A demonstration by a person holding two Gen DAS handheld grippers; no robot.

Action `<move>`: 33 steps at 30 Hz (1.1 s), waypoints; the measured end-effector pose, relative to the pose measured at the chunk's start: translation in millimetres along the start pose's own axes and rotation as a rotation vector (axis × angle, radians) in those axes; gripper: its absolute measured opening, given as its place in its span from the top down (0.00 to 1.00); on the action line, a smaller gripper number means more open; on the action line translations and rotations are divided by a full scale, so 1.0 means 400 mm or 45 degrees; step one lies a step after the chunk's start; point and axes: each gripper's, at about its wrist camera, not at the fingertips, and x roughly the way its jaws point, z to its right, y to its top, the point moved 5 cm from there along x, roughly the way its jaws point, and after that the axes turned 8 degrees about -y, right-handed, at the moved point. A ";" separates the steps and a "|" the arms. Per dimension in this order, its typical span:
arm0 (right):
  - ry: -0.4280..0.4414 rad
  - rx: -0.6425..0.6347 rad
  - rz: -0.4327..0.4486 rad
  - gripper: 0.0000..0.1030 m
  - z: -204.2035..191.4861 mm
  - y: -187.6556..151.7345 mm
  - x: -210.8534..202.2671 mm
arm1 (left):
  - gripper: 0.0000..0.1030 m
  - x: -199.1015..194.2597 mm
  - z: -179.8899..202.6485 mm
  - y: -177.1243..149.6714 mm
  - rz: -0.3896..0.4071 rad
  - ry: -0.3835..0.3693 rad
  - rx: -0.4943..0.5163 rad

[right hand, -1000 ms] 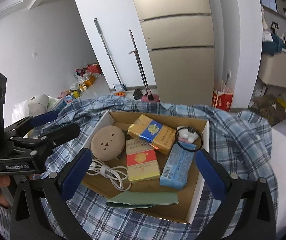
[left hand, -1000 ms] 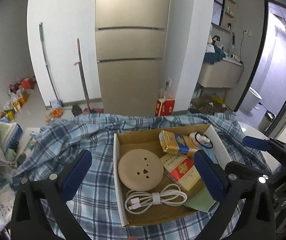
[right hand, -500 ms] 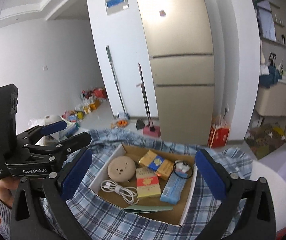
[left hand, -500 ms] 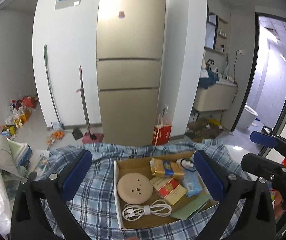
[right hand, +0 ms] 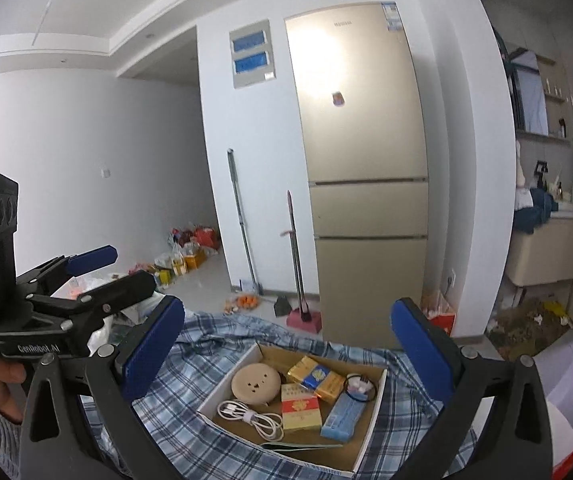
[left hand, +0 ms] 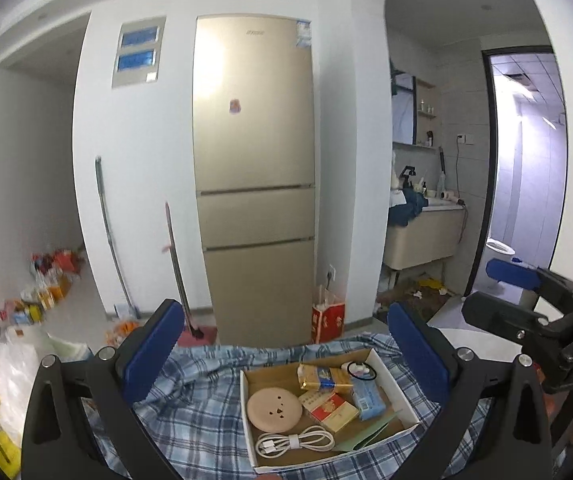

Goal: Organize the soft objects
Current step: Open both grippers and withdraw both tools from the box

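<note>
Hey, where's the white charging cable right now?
The white charging cable lies coiled in the near part of the cardboard box, just in front of the round beige disc, left of the red and gold pack.

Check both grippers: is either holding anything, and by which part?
Nothing is held. The left gripper and right gripper are both open and empty, above the cardboard box.

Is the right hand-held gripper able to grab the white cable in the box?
Probably yes: the right hand-held gripper is open and empty, and the white cable lies uncovered near the box edge.
</note>
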 end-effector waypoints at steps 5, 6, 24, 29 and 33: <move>0.006 -0.062 0.066 0.00 -0.042 0.039 -0.080 | 0.00 -0.075 0.036 0.051 0.059 0.047 0.030; -0.007 -0.082 0.078 0.00 -0.051 0.046 -0.094 | 0.00 -0.091 0.043 0.059 0.063 0.053 0.036; -0.153 -0.260 0.321 0.00 -0.151 -0.079 -0.367 | 0.00 -0.393 0.061 -0.080 0.166 0.125 0.055; -0.199 -0.284 0.311 0.00 -0.159 -0.186 -0.379 | 0.00 -0.389 0.070 -0.181 0.168 0.094 0.077; -0.133 -0.258 0.272 0.00 -0.155 -0.265 -0.359 | 0.00 -0.341 0.061 -0.286 0.103 0.078 0.065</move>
